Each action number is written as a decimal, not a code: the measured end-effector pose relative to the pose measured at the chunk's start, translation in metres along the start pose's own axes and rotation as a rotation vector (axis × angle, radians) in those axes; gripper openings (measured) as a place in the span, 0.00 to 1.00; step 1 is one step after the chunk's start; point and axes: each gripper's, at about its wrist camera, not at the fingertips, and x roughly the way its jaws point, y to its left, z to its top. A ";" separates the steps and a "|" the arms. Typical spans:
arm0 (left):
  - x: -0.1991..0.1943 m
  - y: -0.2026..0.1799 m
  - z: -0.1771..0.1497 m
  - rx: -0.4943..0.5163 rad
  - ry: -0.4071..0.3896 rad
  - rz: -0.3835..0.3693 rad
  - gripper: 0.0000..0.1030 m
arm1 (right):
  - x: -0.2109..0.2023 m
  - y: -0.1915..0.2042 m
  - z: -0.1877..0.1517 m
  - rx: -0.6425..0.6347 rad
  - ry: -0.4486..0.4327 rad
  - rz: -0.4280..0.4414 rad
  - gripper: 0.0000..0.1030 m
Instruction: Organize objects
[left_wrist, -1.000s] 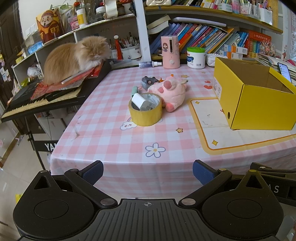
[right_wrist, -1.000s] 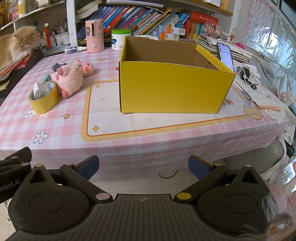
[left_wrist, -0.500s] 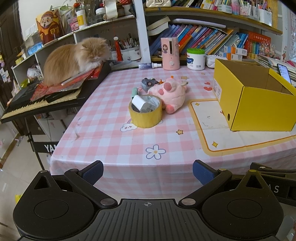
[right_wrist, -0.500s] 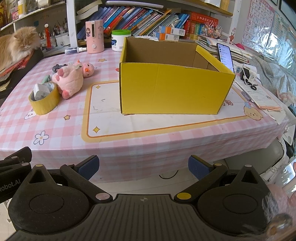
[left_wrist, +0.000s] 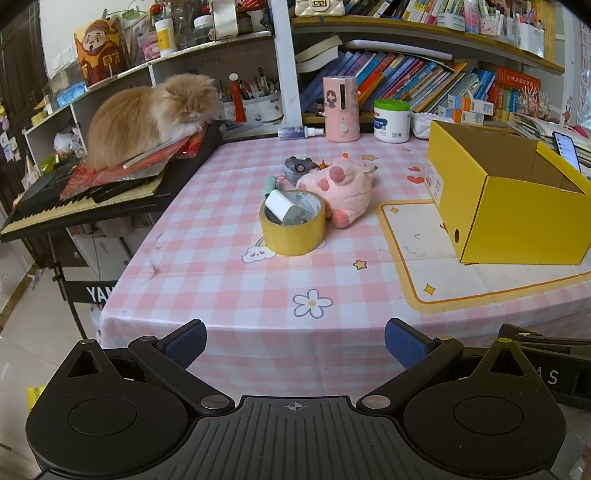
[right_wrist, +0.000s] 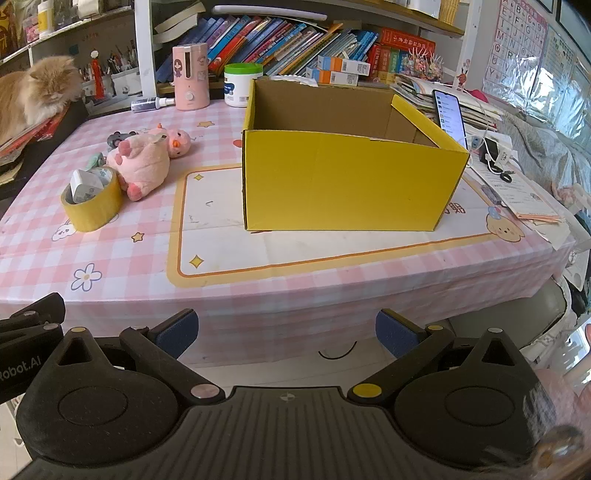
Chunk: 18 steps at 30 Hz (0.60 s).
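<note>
1. Nearest the lenses, the left gripper (left_wrist: 295, 341) and the right gripper (right_wrist: 286, 332) both hang short of the table edge, tongs spread wide with nothing between the blue pads.
2. Over the last second both views have crept slightly closer to the table, and nothing on it has moved; I judge the sorting has not begun and this is the approach.
3. The table (left_wrist: 229, 288) wears a pink checked cloth with a cream, orange-bordered mat (right_wrist: 221, 240) at its middle.
4. In the left view, at about 12 o'clock, the yellow tape roll (left_wrist: 291, 232) stands with white packets stuffed in its core. The pink plush toy (left_wrist: 341, 192) touches it just behind, with a small grey toy (left_wrist: 299, 168) beyond.
5. At 2 o'clock in the left view sits the open yellow box (right_wrist: 347, 184), seemingly empty and the likely destination.
6. Farthest, an orange cat (left_wrist: 147, 118) lies on a keyboard at 10 o'clock, before crowded bookshelves (left_wrist: 406, 85).
</note>
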 end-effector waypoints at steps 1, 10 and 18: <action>0.000 0.000 0.000 0.000 0.000 0.000 1.00 | 0.000 0.000 0.000 0.000 -0.001 0.000 1.00; -0.002 0.010 -0.003 -0.010 -0.006 0.003 1.00 | -0.003 0.007 -0.003 -0.003 -0.005 0.010 1.00; -0.002 0.017 -0.002 -0.026 -0.009 -0.003 1.00 | -0.004 0.013 0.000 -0.014 -0.009 0.025 1.00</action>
